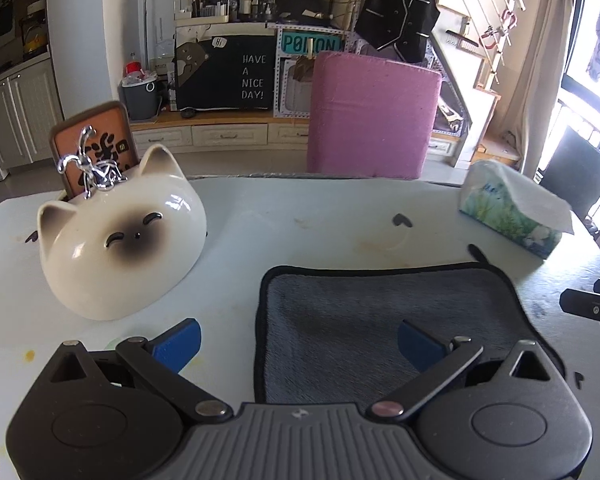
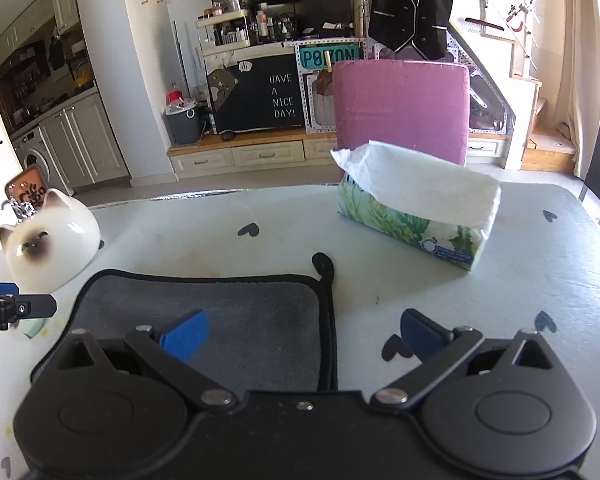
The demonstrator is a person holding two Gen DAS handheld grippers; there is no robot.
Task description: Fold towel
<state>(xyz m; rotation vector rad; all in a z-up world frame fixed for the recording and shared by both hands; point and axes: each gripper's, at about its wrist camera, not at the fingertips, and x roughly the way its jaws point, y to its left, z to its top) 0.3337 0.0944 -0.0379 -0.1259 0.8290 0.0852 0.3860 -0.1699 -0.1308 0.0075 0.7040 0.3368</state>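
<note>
A grey towel (image 1: pixel 380 320) with black trim lies flat on the white table; it looks folded, with doubled edges on its right side (image 2: pixel 332 320). My left gripper (image 1: pixel 300 340) is open, hovering over the towel's near left edge, its left blue finger (image 1: pixel 180 342) over bare table and its right finger (image 1: pixel 420 346) over the towel. My right gripper (image 2: pixel 304 336) is open over the towel's (image 2: pixel 220 320) near right edge, left finger (image 2: pixel 186 336) above the towel, right finger (image 2: pixel 424 338) above the table. Both grippers are empty.
A ceramic cat-head bowl (image 1: pixel 120 248) with a metal ornament stands at the left. A tissue box (image 2: pixel 416 216) stands at the far right. A pink chair (image 1: pixel 372 116) is behind the table (image 1: pixel 300 220). The right gripper's tip shows at the left view's edge (image 1: pixel 592 308).
</note>
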